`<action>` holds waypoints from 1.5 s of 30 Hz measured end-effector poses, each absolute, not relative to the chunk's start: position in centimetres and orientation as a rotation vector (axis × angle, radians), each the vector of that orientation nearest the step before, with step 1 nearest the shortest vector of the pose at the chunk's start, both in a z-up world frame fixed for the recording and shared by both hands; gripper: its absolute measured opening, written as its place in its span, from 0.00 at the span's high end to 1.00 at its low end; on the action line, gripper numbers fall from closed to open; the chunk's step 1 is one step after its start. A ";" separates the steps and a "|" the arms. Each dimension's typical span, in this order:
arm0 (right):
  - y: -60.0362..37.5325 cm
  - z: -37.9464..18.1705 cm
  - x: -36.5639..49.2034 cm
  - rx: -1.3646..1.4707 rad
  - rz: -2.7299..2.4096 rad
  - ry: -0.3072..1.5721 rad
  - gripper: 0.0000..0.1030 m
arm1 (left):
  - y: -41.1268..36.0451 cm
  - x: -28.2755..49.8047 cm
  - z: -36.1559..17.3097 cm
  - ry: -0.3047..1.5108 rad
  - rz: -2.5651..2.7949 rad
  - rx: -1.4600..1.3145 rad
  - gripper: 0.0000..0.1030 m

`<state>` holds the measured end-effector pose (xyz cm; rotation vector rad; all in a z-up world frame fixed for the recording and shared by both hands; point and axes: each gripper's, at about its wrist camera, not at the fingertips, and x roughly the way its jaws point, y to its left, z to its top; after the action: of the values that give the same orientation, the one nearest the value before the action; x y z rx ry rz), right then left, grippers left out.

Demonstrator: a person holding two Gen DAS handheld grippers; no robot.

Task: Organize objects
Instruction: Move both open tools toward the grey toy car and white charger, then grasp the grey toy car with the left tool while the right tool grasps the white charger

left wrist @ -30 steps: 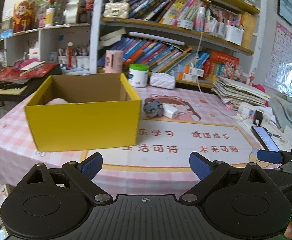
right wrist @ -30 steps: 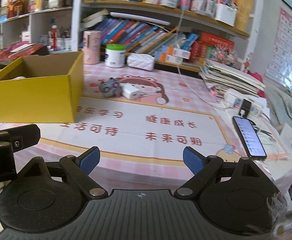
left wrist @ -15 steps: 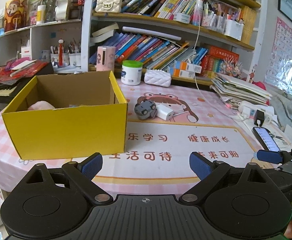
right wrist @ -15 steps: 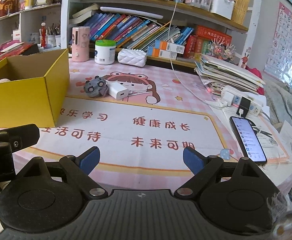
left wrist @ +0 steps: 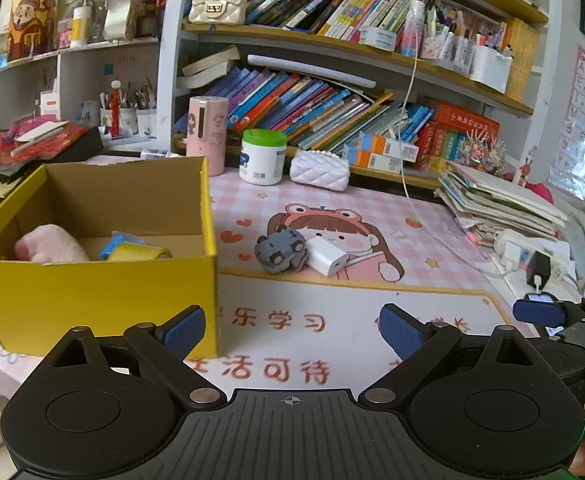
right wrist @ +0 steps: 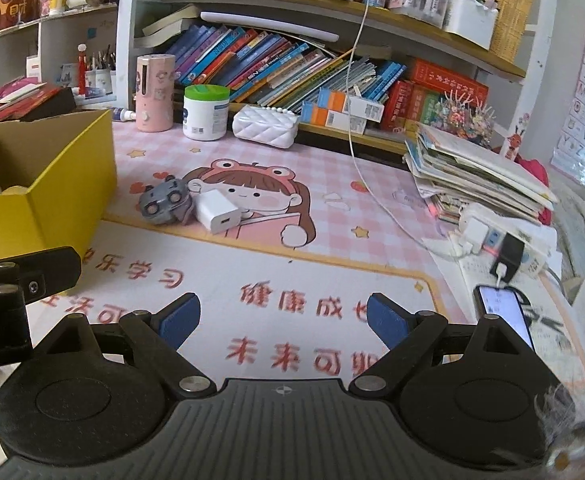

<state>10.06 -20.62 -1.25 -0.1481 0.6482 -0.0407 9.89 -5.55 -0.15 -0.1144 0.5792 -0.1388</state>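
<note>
left gripper (left wrist: 292,328): jaws wide, nothing between the pads. You hold it low over the mat's near edge.
right gripper (right wrist: 282,318): jaws wide too, empty. It sits just right of the left one; its blue pad shows at the right edge of the left view.
yellow box (left wrist: 92,280): ahead-left of the left gripper, its corner close to the left pad. Open top. Inside: a pink soft item (left wrist: 48,246) and a blue-and-yellow item (left wrist: 132,250), the latter partly hidden by the front wall.
toy car (right wrist: 164,200): grey, on the mat ahead of both grippers, slightly left of the right gripper's centre line, well beyond the tips.
charger (right wrist: 216,210): white block, touching the toy car on its right side.
step: approach, by my read. Nothing is gripped; two loose items are left on the mat, and the box looks like the destination.
next move: push the right gripper forward and down onto the charger or the car. They touch, so straddle one only, or the other gets shoved.
risk: phone (right wrist: 504,316) and cable lie near-right of the right gripper; keep clear.
</note>
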 end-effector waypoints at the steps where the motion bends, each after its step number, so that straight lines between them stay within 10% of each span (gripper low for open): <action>1: -20.9 -1.3 10.5 -0.151 -0.036 0.649 0.13 | -5.9 10.3 -0.2 0.580 -0.136 -0.117 0.07; 45: -26.6 -3.9 23.2 -0.117 0.216 0.732 0.21 | -12.2 19.9 0.0 0.579 0.081 -0.076 0.11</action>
<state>23.16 -26.64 -3.92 -0.1166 0.7316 0.2159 19.88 -12.16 0.00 -0.0757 0.5788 0.0809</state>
